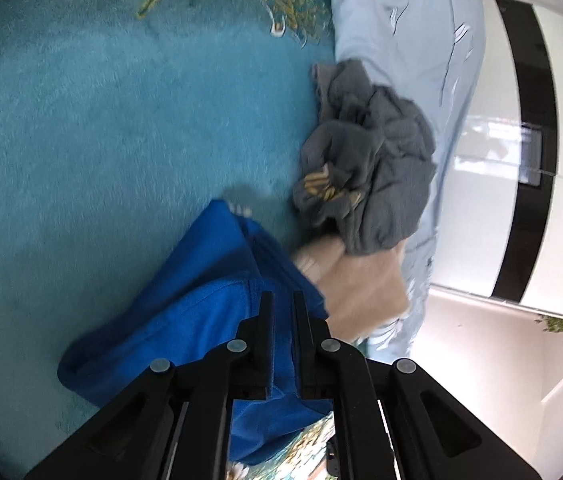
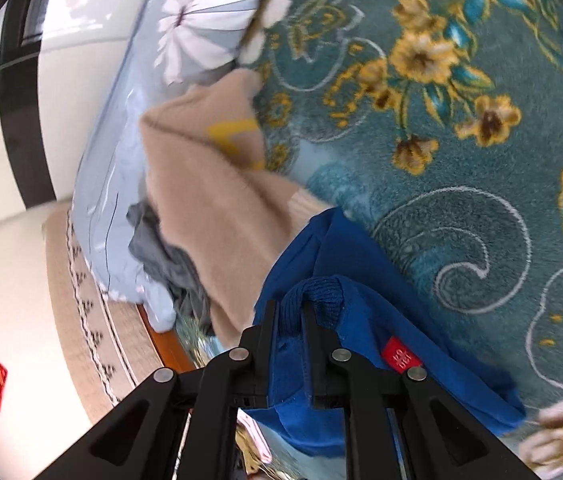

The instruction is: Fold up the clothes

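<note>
The left claw [image 1: 282, 300] pinches a soft fold of the blue garment [image 1: 185, 320], which drapes in smooth folds over the plush teal floral blanket [image 1: 101, 120]. Just beside it lie a fuzzy beige sweater [image 1: 361, 280] and a crumpled grey garment [image 1: 373, 168], against pale blue bedding [image 1: 413, 28]. The right claw [image 2: 290, 312] grips the blue garment's ribbed knit edge [image 2: 321, 292], near its red label [image 2: 400, 354].

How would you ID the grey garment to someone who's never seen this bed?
Start at the teal floral blanket covering the bed and go to its edge, where the pale blue quilt lies. The grey garment sits crumpled against that quilt, partly on a beige sweater. It is the only dark grey piece, bunched in a ball with small yellow markings, unlike the bright blue garment both grippers clamp.
</note>
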Available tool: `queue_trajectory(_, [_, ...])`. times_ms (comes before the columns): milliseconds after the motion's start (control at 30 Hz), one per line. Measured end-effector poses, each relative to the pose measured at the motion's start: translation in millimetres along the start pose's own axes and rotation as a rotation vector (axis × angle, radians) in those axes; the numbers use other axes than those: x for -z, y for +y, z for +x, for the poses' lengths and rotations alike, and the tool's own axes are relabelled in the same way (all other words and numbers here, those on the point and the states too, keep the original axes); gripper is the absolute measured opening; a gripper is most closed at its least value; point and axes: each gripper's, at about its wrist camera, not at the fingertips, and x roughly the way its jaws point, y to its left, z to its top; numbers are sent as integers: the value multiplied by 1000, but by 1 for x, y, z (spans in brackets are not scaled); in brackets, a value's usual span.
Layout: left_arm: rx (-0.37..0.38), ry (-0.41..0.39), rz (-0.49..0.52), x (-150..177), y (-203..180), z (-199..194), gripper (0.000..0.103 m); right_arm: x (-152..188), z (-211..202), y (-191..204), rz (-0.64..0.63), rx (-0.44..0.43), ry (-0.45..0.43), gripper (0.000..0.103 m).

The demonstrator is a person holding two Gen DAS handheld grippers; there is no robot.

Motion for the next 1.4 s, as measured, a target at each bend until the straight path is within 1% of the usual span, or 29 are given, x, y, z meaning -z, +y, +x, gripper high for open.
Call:
queue_trajectory(33, [18,-7,8,-2,2,-4,5,-1,2,-3,4,-1,-3,14])
queue_trajectory(100, [17,-17,46,-3,5,-11,6,-3,7,-8,13,-3,-10,16])
queue_trajectory(133, [10,-17,77,-1,7,-14,6,-3,7,-8,5,-10,-14,22])
queue_trajectory(167, [-3,-16,112,1,8,-16,7,-2,5,-7,-9,-20,-22,33])
queue_trajectory(233, [-41,-9,176,8,13,-18,7,-1,-1,-5,-38,-41,-41,41])
queue_trajectory(333, [-100,8,249,20,25,-18,9,8,-21,-5,-124,-28,-67,42])
queue_trajectory(400, [-141,22,264,25,38,-17,11,14,-36,-5,-183,-19,-85,43])
queue_trajectory(467, [-203,30,267,27,45,-16,12,21,-50,-6,-241,-9,-102,46])
queue_trajectory(533, [-246,29,291,29,45,-18,15,30,-63,-27,-279,73,-125,47])
queue_trajectory(600, [-263,29,301,34,47,-20,19,39,-69,-62,-258,119,-106,48])
queue_trajectory(633, [-271,38,295,36,50,-20,21,42,-70,-74,-245,122,-91,48])
queue_trajectory(700, [-292,66,291,40,55,-17,31,51,-69,-101,-209,117,-58,49])
queue_trajectory(733, [-306,82,294,41,57,-15,33,54,-67,-110,-194,111,-52,49])
queue_trajectory(767, [-320,98,297,43,59,-12,37,58,-66,-119,-178,106,-46,51])
queue_trajectory(800, [-335,113,293,45,62,-10,41,61,-63,-125,-161,97,-41,52])
queue_trajectory(833, [-351,127,283,47,67,-8,42,65,-60,-130,-145,87,-35,53])
queue_trajectory(1000, [-424,174,221,56,88,-3,44,76,-46,-138,-133,68,-10,54])
queue_trajectory(1033, [-426,183,199,57,93,-2,44,78,-43,-138,-136,69,-8,54])
queue_trajectory(1133, [-387,201,94,61,109,-3,44,81,-36,-137,-137,69,-17,55])
queue_trajectory(1233, [-350,179,7,62,122,-5,44,84,-34,-136,-122,56,-48,55])
queue_trajectory(1333, [-314,159,-33,62,128,-6,44,88,-34,-134,-124,52,-77,56])
queue_trajectory(1400, [-293,142,-42,62,129,-7,44,91,-33,-135,-116,42,-94,54])
